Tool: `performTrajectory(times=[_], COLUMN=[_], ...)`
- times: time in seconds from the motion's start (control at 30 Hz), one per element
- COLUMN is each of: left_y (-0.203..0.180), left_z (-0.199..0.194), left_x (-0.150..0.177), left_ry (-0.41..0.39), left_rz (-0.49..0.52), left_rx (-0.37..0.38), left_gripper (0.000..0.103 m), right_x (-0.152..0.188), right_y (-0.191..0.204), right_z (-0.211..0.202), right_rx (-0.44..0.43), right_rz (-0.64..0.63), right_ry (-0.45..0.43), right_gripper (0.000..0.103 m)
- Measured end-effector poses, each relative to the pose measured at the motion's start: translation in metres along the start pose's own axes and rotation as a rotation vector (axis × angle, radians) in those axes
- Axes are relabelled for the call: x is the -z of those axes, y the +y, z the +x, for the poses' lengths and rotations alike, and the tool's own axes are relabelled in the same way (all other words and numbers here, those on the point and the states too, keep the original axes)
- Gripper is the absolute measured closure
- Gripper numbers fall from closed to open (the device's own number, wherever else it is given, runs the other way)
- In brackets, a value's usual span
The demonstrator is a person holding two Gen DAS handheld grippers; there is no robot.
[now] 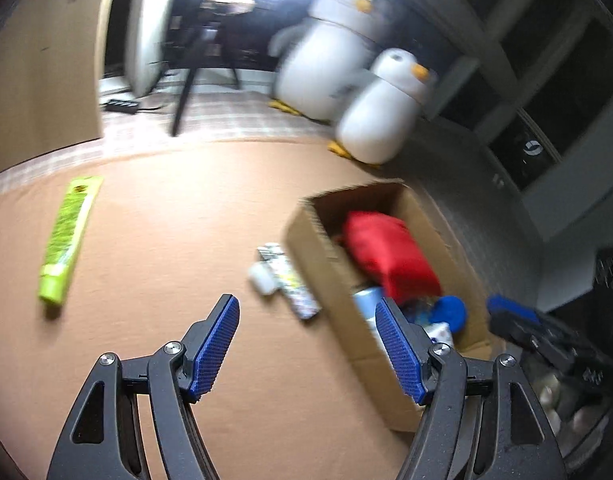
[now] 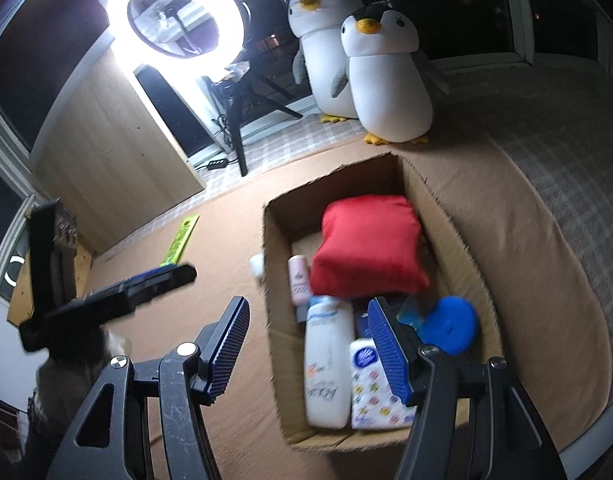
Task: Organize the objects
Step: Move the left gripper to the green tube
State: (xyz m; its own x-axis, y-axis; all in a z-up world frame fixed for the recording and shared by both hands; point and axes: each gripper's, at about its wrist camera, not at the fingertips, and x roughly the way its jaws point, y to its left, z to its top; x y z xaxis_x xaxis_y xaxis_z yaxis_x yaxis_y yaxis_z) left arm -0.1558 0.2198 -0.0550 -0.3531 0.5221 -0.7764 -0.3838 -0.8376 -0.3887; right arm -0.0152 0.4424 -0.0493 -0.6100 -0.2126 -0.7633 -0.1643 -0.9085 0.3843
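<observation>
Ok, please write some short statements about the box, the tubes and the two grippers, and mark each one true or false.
1. The red pouch lies inside the cardboard box. True.
2. The green tube is in the box. False: it lies on the brown cloth, outside.
3. Both the left gripper and the right gripper are open and empty. True.
4. The white bottle stands upright. False: it lies flat in the box.
5. A white tube lies beside the box, outside. True.
</observation>
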Motion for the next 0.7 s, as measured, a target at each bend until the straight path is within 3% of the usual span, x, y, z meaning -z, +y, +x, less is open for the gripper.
performTrajectory(times=[0.43,0.7], left_y=[0.080,0.145], left_z=[-0.027,-0.055], left_x=[0.017,0.026], left_ry=[-0.040,-0.066], left_rz=[-0.129,-0.210], left_rx=[-0.107,-0.209], left_gripper=[0.030,0.030], right_x=[0.043,0.049], right_y=[0.037,0.061], right_z=[-0.014,0.001], right_rx=[-0.055,-0.087], right_rz=[-0.037,-0.061], right_ry=[0.019,0.049], right_gripper=[0.045,0.045])
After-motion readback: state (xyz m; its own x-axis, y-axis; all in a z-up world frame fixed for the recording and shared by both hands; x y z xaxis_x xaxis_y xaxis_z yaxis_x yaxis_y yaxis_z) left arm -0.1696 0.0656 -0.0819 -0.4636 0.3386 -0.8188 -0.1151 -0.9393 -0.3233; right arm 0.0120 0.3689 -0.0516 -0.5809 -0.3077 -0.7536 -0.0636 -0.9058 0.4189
